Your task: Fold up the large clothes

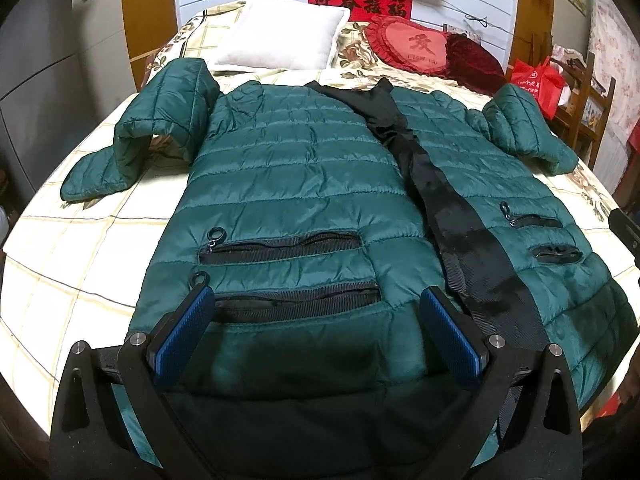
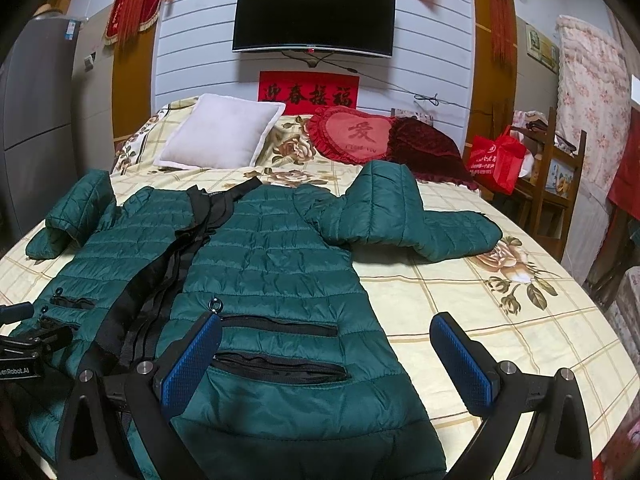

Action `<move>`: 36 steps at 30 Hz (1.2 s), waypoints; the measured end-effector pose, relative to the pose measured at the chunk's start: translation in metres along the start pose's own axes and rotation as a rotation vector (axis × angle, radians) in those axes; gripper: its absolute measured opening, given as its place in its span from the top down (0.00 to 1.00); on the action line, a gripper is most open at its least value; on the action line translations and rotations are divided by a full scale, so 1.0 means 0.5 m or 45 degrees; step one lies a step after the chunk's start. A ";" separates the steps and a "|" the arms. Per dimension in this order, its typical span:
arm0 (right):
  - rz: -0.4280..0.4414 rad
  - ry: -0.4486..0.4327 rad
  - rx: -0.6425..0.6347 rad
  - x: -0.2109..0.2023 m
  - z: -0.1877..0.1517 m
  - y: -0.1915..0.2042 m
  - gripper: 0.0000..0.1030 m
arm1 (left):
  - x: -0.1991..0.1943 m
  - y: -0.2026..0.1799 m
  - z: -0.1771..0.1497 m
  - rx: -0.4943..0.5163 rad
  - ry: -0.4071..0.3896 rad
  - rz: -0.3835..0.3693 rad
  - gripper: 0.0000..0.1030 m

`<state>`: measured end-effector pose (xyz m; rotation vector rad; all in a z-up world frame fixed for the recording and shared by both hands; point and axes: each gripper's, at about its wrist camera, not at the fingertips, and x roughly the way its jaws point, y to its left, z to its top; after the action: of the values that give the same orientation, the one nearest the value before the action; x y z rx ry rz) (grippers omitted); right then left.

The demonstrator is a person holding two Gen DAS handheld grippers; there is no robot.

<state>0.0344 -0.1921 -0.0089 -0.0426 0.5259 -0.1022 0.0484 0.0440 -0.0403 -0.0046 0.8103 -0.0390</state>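
My bed (image 2: 460,300) has a cream plaid floral sheet. Far end: white pillow (image 2: 224,138), red heart cushion (image 2: 356,136). White slatted wall (image 2: 192,60) carries a dark TV (image 2: 314,20) and red banner (image 2: 308,92). Wooden chair (image 2: 560,168), red bag (image 2: 496,160) at right.

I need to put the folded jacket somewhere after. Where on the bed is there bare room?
The bare sheet between the jacket and the bed's right edge is widest. A narrower strip lies left of the jacket, below its sleeve. The head end is crowded with the white pillow and red cushions.

One jacket (image 1: 296,184), three pillows (image 1: 280,36), two grippers (image 1: 316,328).
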 end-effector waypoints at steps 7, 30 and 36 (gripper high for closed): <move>0.000 0.001 -0.003 0.000 0.000 0.000 0.00 | 0.004 0.002 -0.002 -0.004 0.011 -0.001 0.00; 0.000 -0.001 -0.003 -0.001 0.001 0.000 0.00 | 0.006 0.001 -0.003 0.001 0.015 -0.004 0.00; -0.001 -0.002 0.001 -0.003 0.001 -0.004 0.00 | 0.006 0.001 -0.005 0.001 0.016 -0.004 0.00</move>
<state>0.0333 -0.1939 -0.0077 -0.0423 0.5245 -0.1035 0.0490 0.0444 -0.0442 -0.0051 0.8232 -0.0420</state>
